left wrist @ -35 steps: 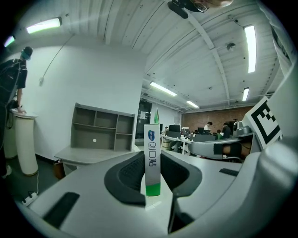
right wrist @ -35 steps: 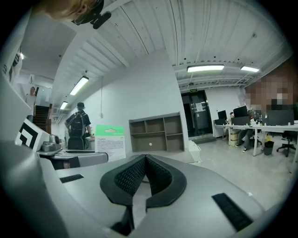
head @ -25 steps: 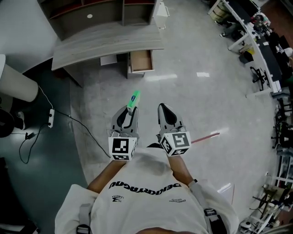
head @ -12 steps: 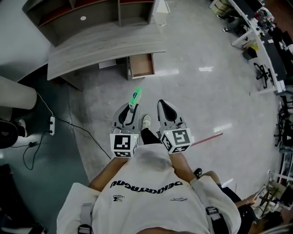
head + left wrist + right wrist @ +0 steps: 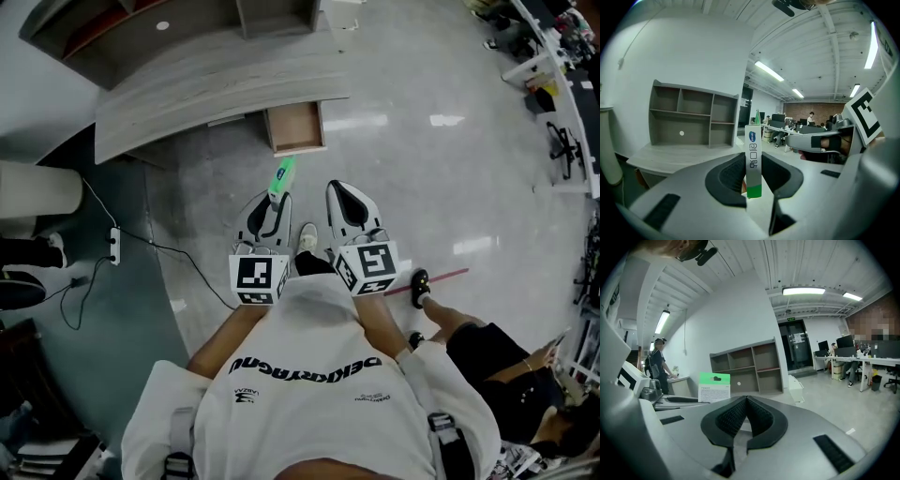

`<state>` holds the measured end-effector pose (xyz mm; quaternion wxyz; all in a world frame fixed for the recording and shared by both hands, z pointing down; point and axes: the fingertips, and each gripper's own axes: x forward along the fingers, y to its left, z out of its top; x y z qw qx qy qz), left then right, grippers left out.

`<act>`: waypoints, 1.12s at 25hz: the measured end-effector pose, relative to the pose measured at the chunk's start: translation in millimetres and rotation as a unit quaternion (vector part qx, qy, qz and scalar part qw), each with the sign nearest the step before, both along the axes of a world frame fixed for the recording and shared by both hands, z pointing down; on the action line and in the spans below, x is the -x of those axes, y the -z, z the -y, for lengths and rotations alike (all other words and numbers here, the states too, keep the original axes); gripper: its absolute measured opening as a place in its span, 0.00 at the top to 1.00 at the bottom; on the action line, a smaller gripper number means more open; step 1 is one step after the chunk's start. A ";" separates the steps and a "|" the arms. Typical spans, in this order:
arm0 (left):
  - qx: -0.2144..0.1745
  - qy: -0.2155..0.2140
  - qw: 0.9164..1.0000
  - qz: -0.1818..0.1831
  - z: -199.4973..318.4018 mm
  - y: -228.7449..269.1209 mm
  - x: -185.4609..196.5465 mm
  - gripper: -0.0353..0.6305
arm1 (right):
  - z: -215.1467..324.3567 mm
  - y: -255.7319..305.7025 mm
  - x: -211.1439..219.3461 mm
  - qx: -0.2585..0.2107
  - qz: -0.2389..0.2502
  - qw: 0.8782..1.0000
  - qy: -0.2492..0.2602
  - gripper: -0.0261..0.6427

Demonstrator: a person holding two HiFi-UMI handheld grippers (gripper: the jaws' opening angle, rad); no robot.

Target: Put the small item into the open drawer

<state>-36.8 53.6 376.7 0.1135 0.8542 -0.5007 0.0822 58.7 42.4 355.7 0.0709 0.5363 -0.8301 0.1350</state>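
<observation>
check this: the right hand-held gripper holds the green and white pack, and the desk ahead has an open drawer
Wrong side: the left hand-held gripper holds the green and white pack, and the desk ahead has an open drawer. The left gripper view shows the pack clamped between its jaws; the right hand-held gripper is shut and empty.

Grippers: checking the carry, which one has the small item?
The left gripper, shut on the green-and-white packet; the right gripper has its jaws together, empty.

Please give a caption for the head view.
Left gripper holds a green-and-white packet; the desk's open drawer lies ahead.
</observation>
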 end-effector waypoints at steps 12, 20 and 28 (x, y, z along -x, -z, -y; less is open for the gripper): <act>0.052 0.029 0.998 0.020 57.6 -49.1 -27.4 0.79 | 56.2 -49.6 -22.3 0.042 0.008 0.999 0.025 0.91; 0.089 0.032 0.995 0.021 93.9 -98.0 -26.5 0.79 | 91.9 -97.9 -29.5 0.076 0.001 0.997 0.008 0.91; 0.116 0.026 0.993 0.018 130.7 -147.7 -21.8 0.79 | 126.5 -140.4 -28.6 0.098 -0.002 0.995 -0.017 0.91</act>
